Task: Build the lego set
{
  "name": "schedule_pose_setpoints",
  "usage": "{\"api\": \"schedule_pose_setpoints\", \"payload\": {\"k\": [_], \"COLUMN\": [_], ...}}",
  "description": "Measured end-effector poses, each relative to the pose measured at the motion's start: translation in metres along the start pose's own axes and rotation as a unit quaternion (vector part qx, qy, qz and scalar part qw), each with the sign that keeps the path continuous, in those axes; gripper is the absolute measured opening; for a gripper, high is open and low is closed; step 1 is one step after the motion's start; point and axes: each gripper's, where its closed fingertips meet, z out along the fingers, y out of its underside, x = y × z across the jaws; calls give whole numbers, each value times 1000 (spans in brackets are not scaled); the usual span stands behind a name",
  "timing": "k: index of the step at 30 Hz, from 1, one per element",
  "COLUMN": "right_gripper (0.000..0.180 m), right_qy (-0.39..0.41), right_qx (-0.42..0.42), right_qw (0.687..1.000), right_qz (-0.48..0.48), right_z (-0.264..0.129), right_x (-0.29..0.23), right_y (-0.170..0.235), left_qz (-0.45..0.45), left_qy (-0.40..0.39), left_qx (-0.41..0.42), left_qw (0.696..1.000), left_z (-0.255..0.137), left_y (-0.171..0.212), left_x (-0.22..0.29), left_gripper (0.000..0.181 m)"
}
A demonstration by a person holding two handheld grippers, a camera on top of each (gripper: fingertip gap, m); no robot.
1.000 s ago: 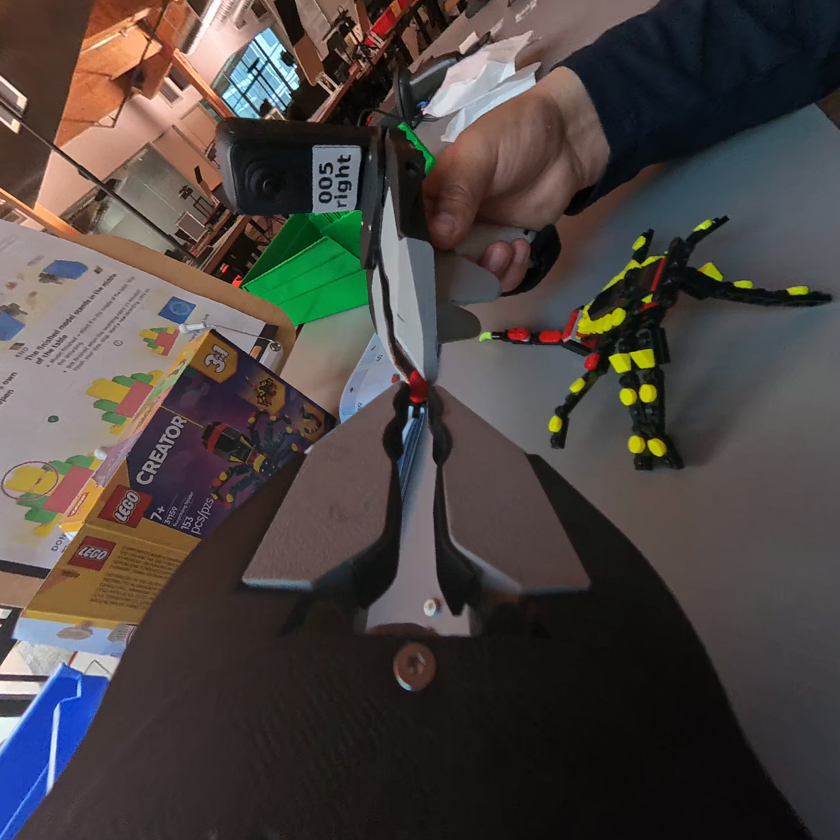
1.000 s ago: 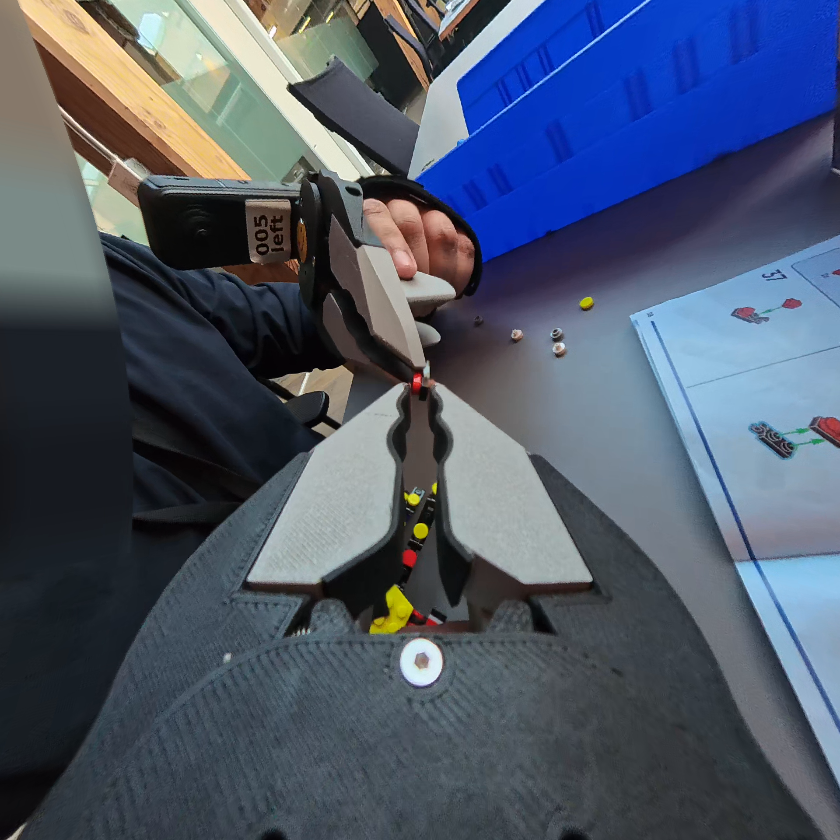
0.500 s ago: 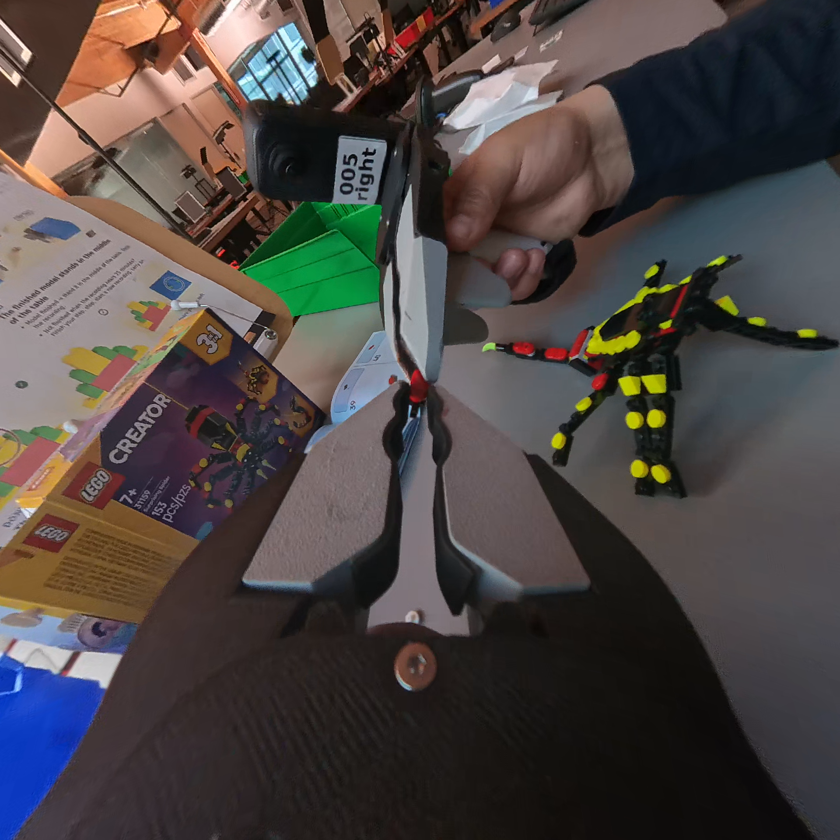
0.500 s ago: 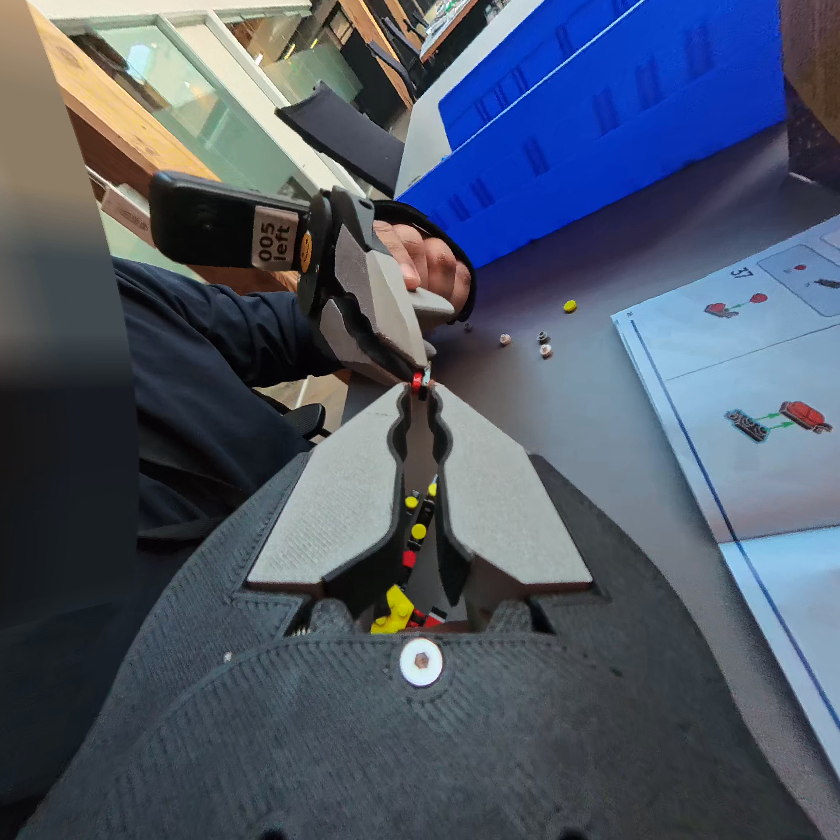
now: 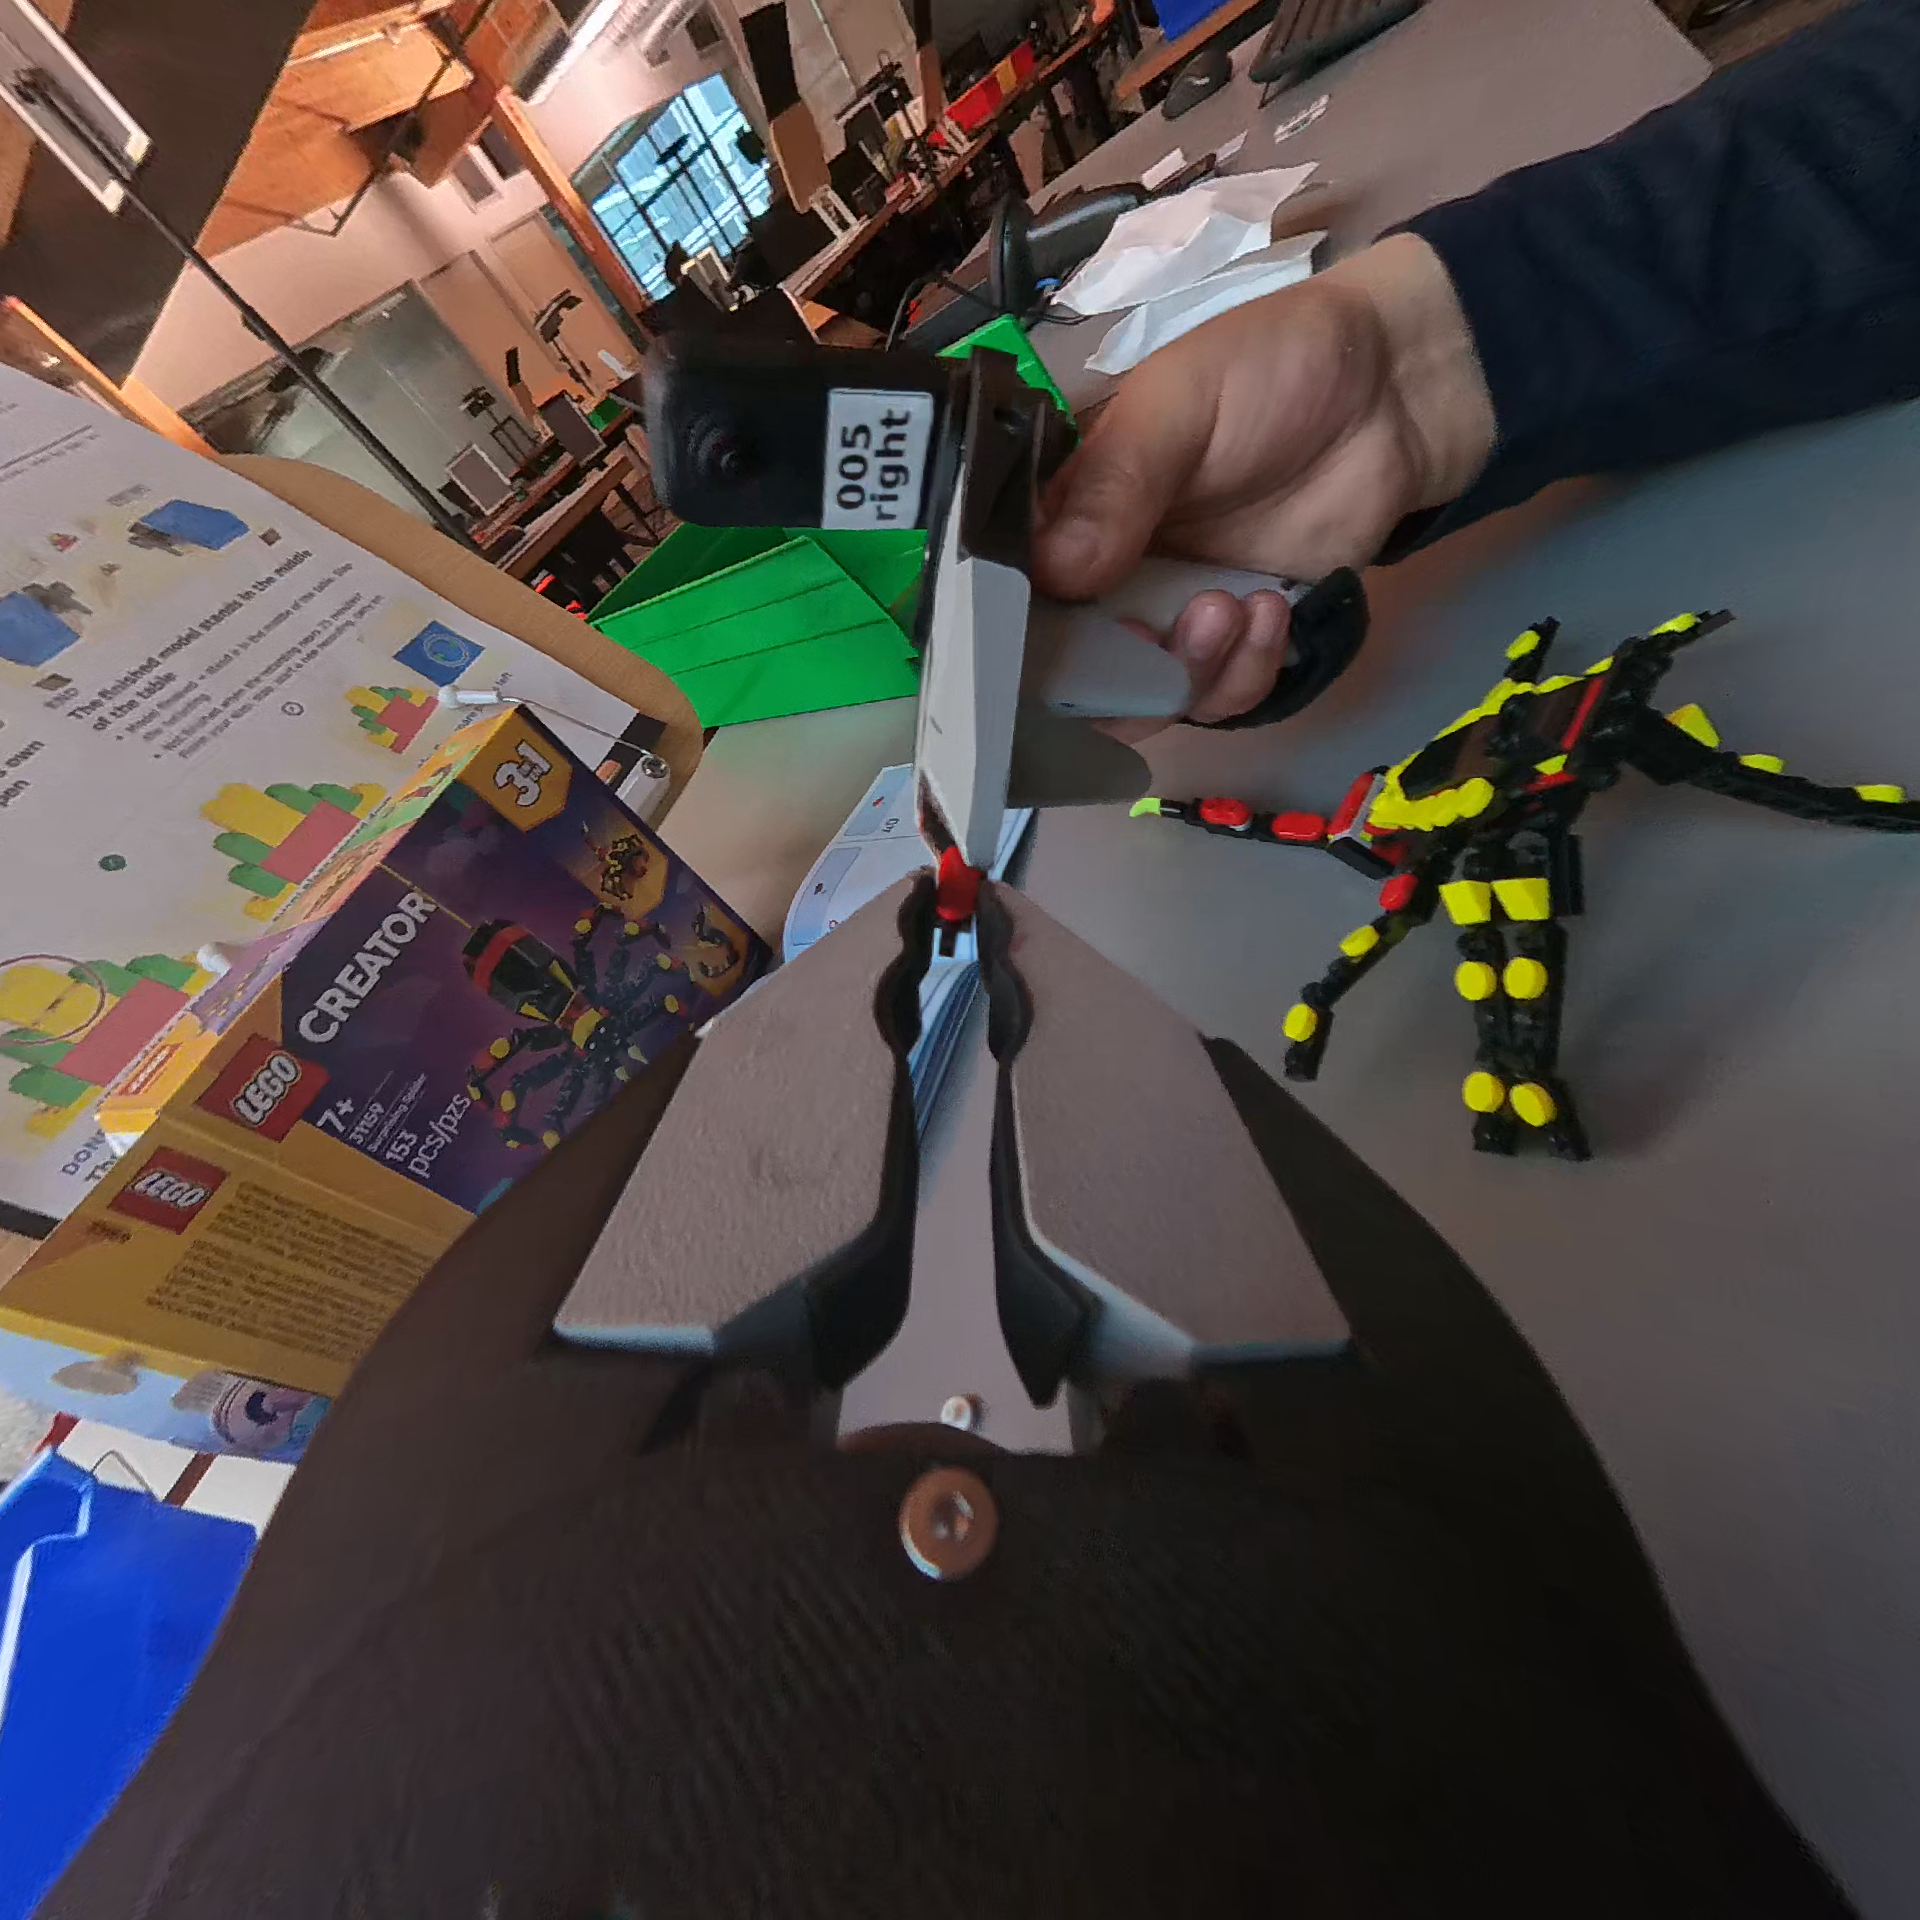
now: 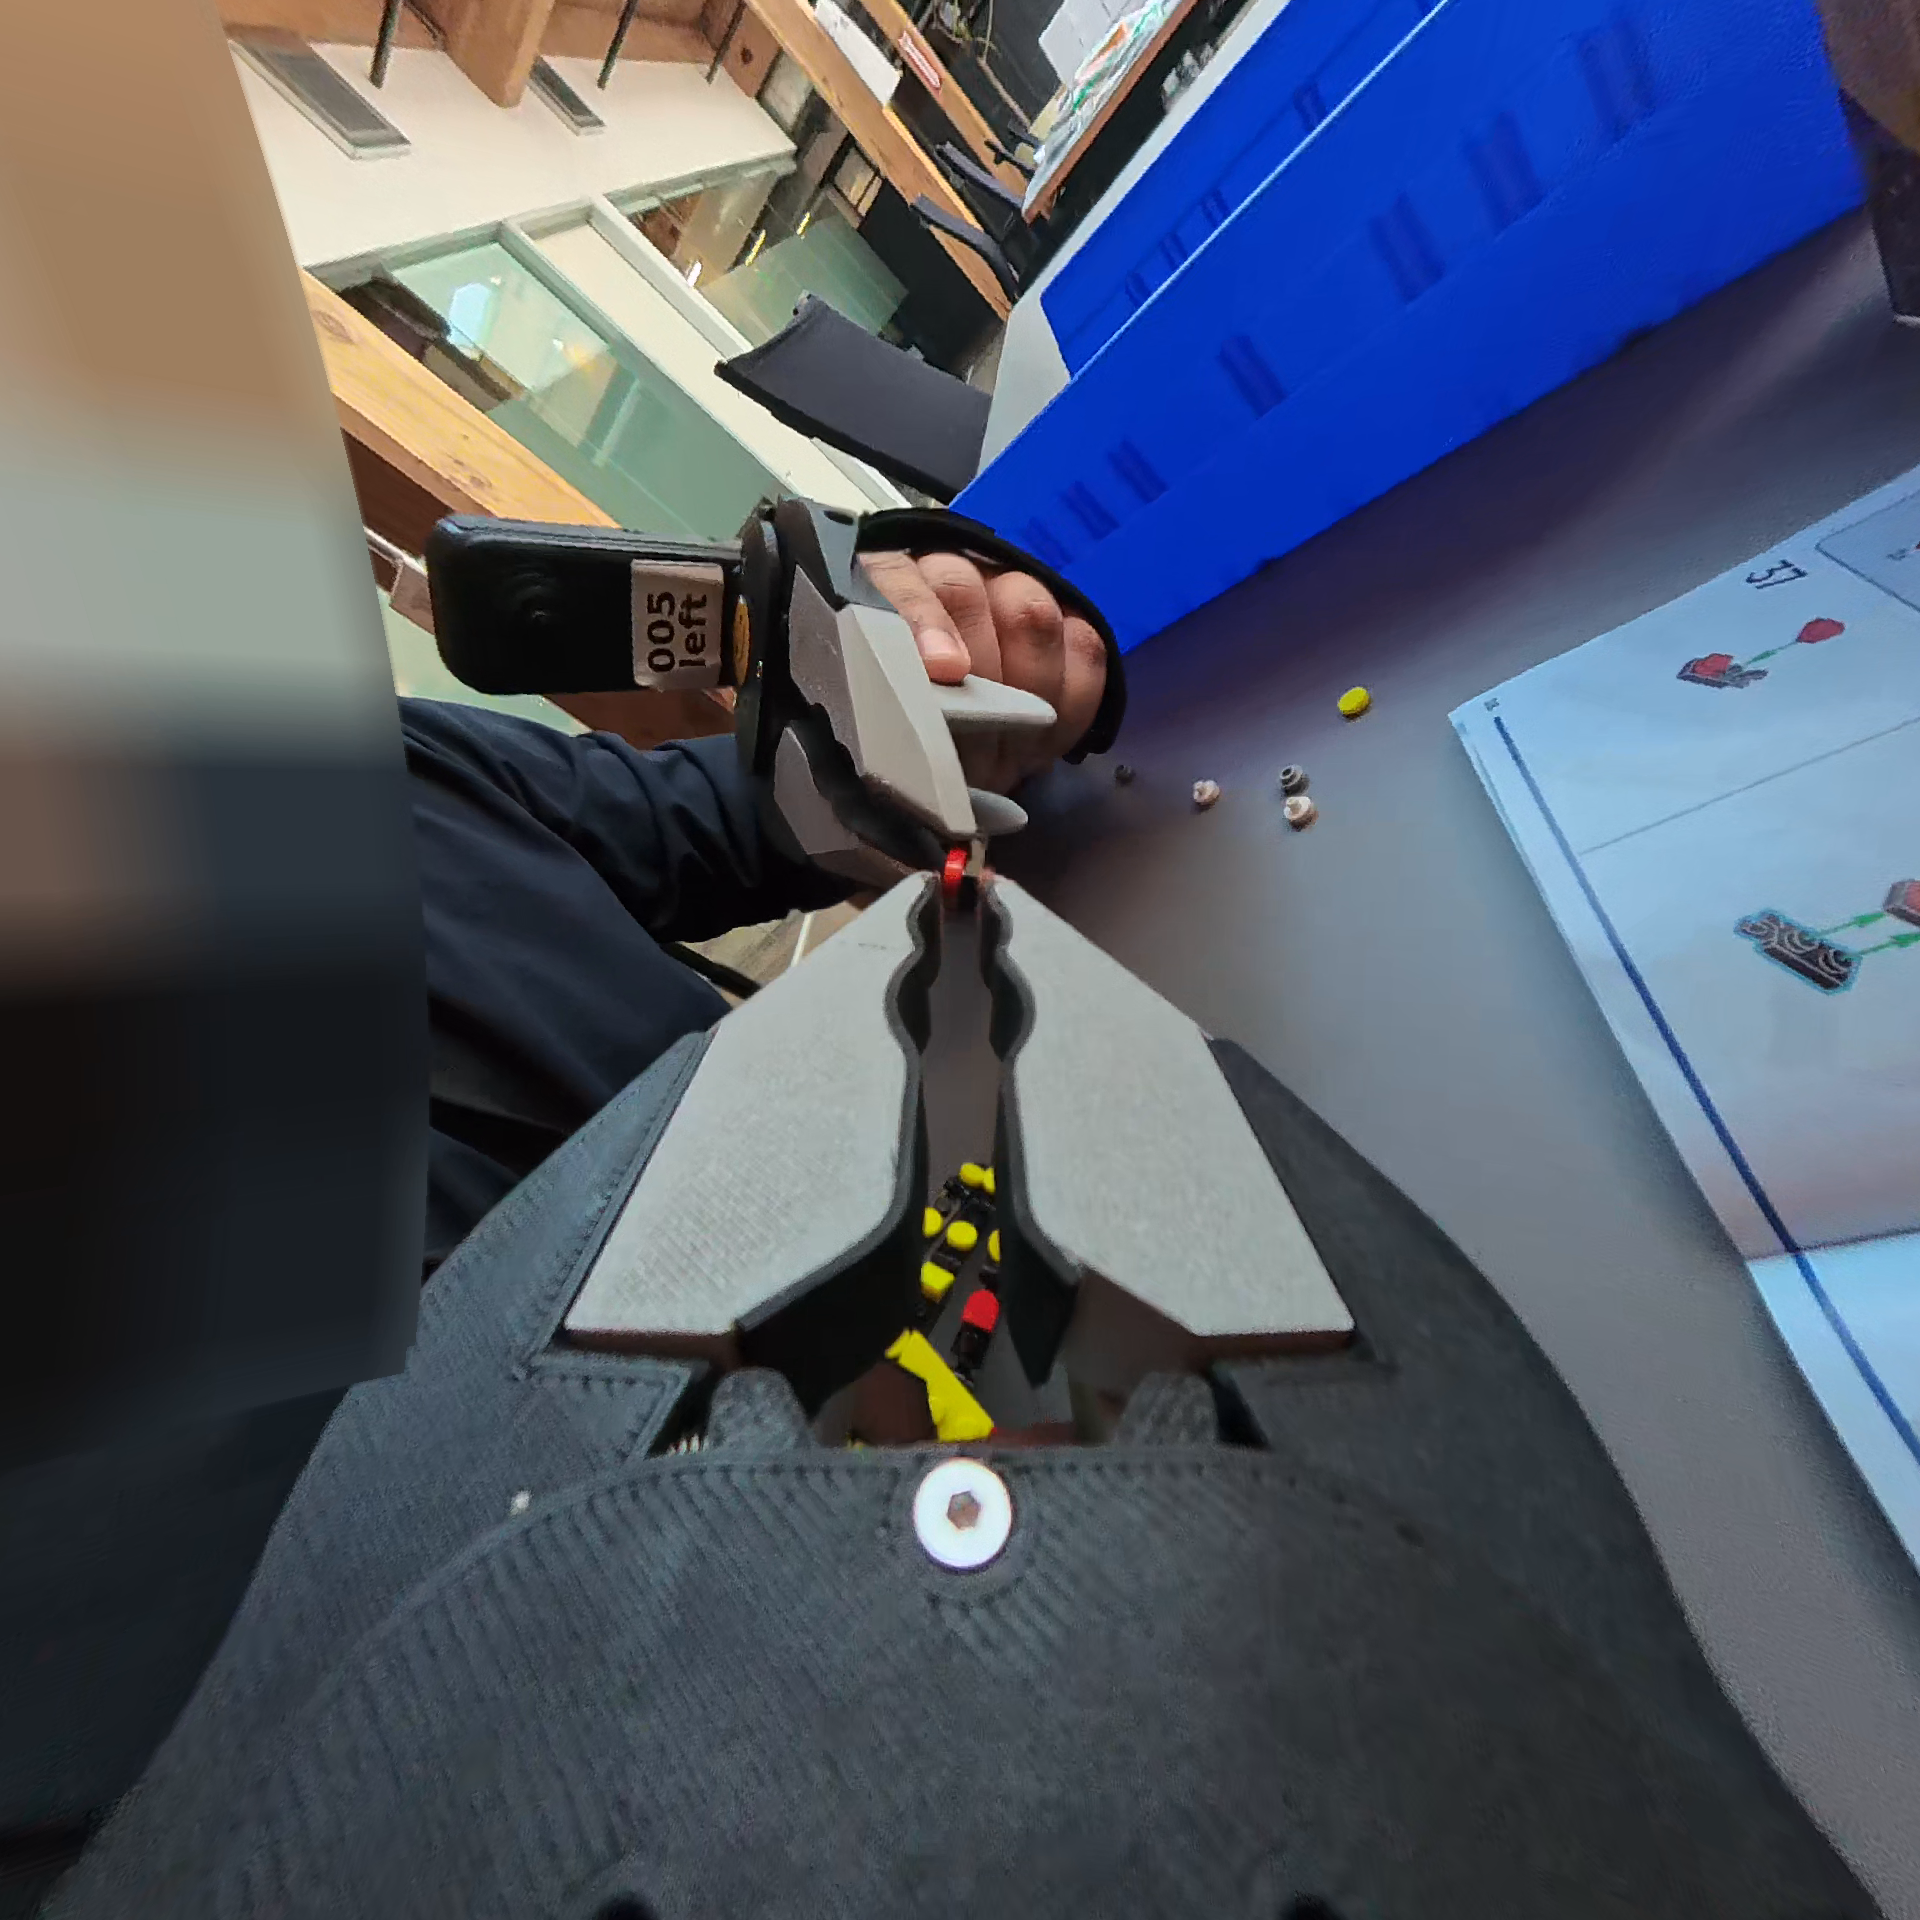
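My two grippers meet tip to tip in the air, and a small red lego piece [image 5: 954, 896] sits between their tips. My left gripper [image 5: 952, 914] is shut on the piece. My right gripper [image 6: 961, 888] is shut on the same red piece [image 6: 954, 862] from the other side. Each gripper also shows in the other's view, held by a hand: the right one [image 5: 961, 821], the left one [image 6: 951, 831]. A black, yellow and red lego creature [image 5: 1496, 831] stands on the grey table [image 5: 1714, 1299] to the right. Part of it shows under my right gripper [image 6: 951, 1268].
A lego box [image 5: 343, 1060] and a printed sheet [image 5: 156, 727] stand at the left, a green bin [image 5: 769, 623] behind. An instruction booklet [image 6: 1766, 935] lies at the right, with several tiny loose pieces [image 6: 1294, 795] and blue bins [image 6: 1455, 312] beyond. My two grippers' fingertips are within a few centimetres of each other.
Both grippers stay shut tip to tip on the red piece. The pair has shifted and tilted a little, so the background has slid in both views.
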Motion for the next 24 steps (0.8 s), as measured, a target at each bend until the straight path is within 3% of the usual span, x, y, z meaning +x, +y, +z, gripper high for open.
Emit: {"api": "schedule_pose_setpoints", "payload": {"k": [7, 11, 24], "right_gripper": [3, 3, 4], "right_qy": [6, -9, -15], "right_qx": [49, 65, 48], "right_qw": [999, 997, 997], "right_qz": [18, 44, 67], "right_z": [-1, -1, 2], "right_x": [6, 8, 10], "right_y": [-10, -13, -7], "left_qz": [-53, -38, -36], "left_qy": [-22, -27, 15], "left_qx": [0, 0, -10], "left_qw": [998, 999, 999], "left_z": [3, 2, 1], "left_y": [3, 4, 11], "left_x": [-11, -12, -5], "left_gripper": [6, 6, 6]}}
